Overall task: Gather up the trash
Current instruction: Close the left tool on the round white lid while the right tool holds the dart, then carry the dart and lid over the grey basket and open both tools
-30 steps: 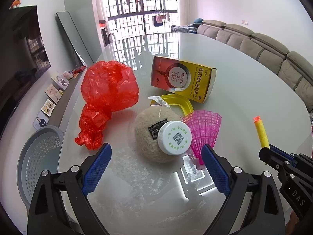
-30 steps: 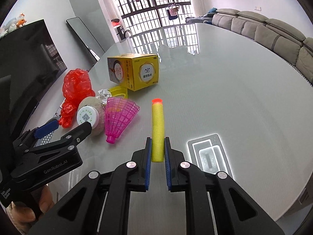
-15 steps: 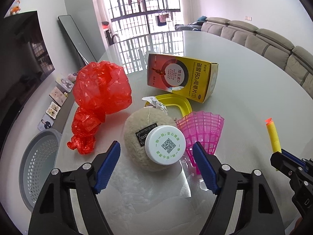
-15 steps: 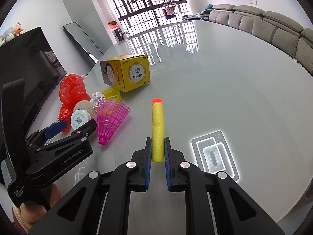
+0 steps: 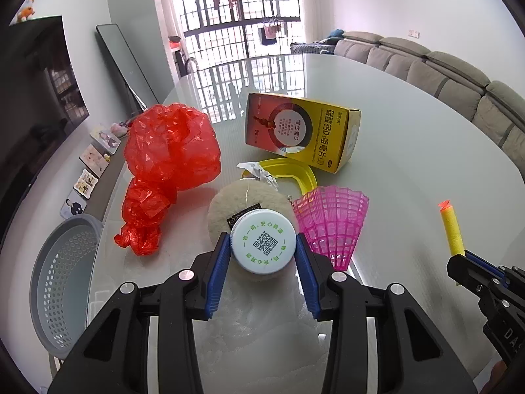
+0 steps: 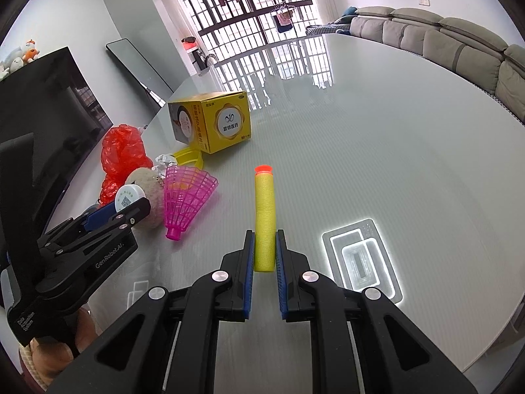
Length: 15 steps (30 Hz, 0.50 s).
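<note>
My left gripper [image 5: 262,246] is closed around a white round lid with a green QR print [image 5: 262,241], which lies against a beige fluffy ball [image 5: 236,200]. My right gripper [image 6: 265,246] is shut on a yellow foam dart with an orange tip [image 6: 265,210], held above the glass table. Trash lies in a cluster: a red plastic bag [image 5: 167,161], a pink plastic shuttlecock [image 5: 331,226], a yellow plastic piece [image 5: 292,170], a crumpled white scrap [image 5: 257,170] and a yellow medicine box [image 5: 302,131]. The dart also shows in the left wrist view [image 5: 451,229].
A grey perforated basket [image 5: 62,279] stands on the floor left of the table edge. A grey sofa [image 5: 459,75] runs along the right. A TV [image 6: 42,105] and a leaning mirror [image 5: 124,65] are at the left wall.
My left gripper moved forward and closed its fingers onto the white lid. My right gripper kept its hold on the foam dart and barely shifted.
</note>
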### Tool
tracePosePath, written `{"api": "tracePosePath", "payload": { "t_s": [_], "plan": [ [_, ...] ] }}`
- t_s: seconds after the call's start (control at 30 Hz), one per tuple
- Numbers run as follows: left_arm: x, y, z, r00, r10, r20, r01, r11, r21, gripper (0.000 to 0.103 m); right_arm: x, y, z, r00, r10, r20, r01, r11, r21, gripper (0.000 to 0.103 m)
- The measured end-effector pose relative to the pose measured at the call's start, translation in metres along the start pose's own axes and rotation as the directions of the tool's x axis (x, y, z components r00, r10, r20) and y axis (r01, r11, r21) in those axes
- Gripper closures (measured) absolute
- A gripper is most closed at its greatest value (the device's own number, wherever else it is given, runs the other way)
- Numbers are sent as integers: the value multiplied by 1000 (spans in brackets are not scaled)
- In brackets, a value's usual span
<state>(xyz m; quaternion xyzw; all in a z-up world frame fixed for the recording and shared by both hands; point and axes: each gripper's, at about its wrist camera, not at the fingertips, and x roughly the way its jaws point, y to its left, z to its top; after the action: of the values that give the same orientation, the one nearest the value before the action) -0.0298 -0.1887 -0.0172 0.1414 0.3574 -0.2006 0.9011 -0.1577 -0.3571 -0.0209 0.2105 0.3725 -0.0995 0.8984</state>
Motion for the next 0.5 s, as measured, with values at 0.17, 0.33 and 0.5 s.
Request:
{"api": "tracePosePath", "payload": {
  "t_s": [0.17, 0.33, 0.5],
  "plan": [
    [-9, 6, -1, 1000, -12, 12, 12, 1000, -3, 63, -4, 5, 0, 1000, -2, 10, 2, 1000, -6, 91],
    [-20, 20, -4, 1000, -10, 23, 10, 1000, -13, 63, -8, 16, 0, 1000, 9, 17, -9, 1000, -22, 91],
    [-26, 44, -8, 999, 15, 30, -13, 998, -57, 63, -15, 40, 1, 999, 34, 31, -32, 997, -64, 91]
  ]
}}
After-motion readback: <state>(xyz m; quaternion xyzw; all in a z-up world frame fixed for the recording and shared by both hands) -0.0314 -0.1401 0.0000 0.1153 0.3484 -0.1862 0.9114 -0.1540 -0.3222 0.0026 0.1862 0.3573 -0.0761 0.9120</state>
